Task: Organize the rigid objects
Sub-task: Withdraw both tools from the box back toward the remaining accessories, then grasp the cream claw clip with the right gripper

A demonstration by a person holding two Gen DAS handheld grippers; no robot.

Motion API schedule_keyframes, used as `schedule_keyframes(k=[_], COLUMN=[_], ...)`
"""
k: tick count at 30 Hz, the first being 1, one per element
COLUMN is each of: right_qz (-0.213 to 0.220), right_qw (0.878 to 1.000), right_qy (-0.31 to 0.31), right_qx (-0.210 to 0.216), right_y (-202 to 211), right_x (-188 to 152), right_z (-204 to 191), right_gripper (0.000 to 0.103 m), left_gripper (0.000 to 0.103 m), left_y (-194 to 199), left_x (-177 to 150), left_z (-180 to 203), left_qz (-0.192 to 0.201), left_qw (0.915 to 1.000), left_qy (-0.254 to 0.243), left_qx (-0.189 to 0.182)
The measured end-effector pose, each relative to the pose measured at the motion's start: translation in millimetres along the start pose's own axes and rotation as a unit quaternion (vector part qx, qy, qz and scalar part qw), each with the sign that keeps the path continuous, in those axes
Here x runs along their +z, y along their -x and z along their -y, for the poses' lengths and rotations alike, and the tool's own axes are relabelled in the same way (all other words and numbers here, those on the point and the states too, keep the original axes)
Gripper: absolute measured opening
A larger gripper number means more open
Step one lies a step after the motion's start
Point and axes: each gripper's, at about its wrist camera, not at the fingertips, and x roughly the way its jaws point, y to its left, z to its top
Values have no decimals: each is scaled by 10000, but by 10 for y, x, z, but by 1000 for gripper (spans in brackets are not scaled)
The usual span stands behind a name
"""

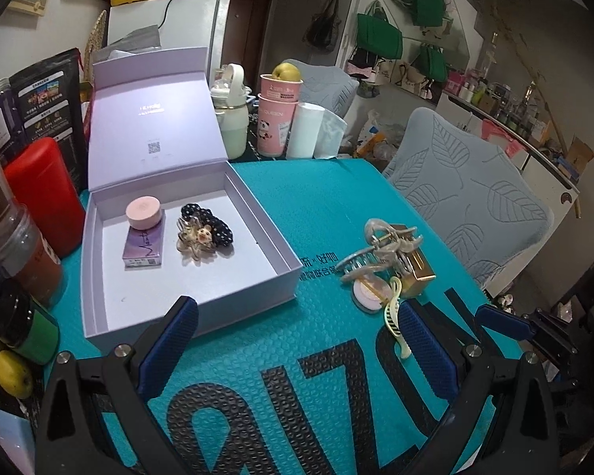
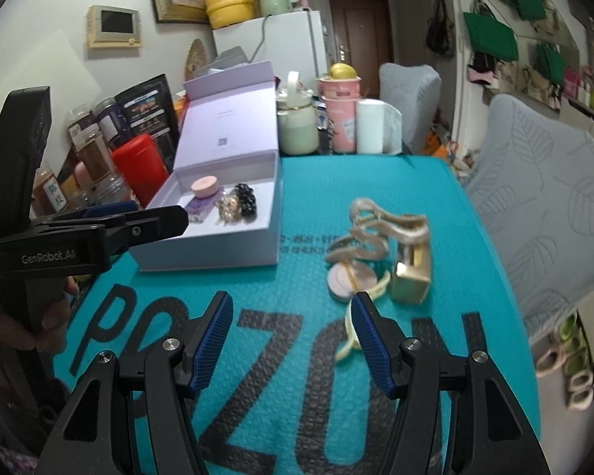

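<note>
An open lilac box [image 1: 257, 213] [image 2: 233, 253] sits on the teal mat [image 1: 297, 340]. Inside lie a pink round jar [image 1: 144, 210] on a purple carton [image 1: 143, 247], and a hair claw with a black dotted scrunchie [image 1: 204, 233]. On the mat to the right lies a pile: a beige hair claw [image 1: 380, 251] [image 2: 370, 233], a gold box [image 1: 414, 273] [image 2: 412, 273], a pink compact [image 1: 366, 295] [image 2: 346, 279] and a pale yellow clip [image 1: 394, 320] [image 2: 348, 336]. My left gripper [image 1: 297, 344] is open and empty near the box's front. My right gripper [image 2: 293, 336] is open and empty, its right finger beside the yellow clip.
Jars, a red canister [image 1: 43, 194] and dark packets [image 1: 49, 103] line the left. A kettle [image 1: 231, 118], pink cups [image 1: 277, 118] and a white roll [image 1: 305, 130] stand at the back. Grey chairs [image 1: 467, 206] stand to the right. The left gripper shows in the right wrist view [image 2: 99, 229].
</note>
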Motion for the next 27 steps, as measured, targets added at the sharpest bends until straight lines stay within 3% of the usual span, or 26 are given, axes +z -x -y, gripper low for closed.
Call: schedule_keyframes(k=[9, 15, 23, 27], right_qz=[-148, -342, -826, -1018], right_qw=[9994, 9989, 9960, 9944], right_qy=[-248, -288, -322, -274], right_qx=[215, 109, 75, -54], right_y=[-223, -449, -824, -945], right_x=[-173, -213, -233, -202], right_z=[244, 411, 558, 605], right_gripper=[62, 62, 39, 39], left_gripper=[102, 102, 102, 102], left_y=[-251, -450, -687, -787], left_x=[-106, -134, -91, -43], left_z=[96, 169, 311, 384], left_qz=[-203, -332, -465, -488], left_qw=[9996, 9992, 9975, 9962], left_qy=[-79, -195, -492, -701], left_qx=[-158, -110, -225, -198])
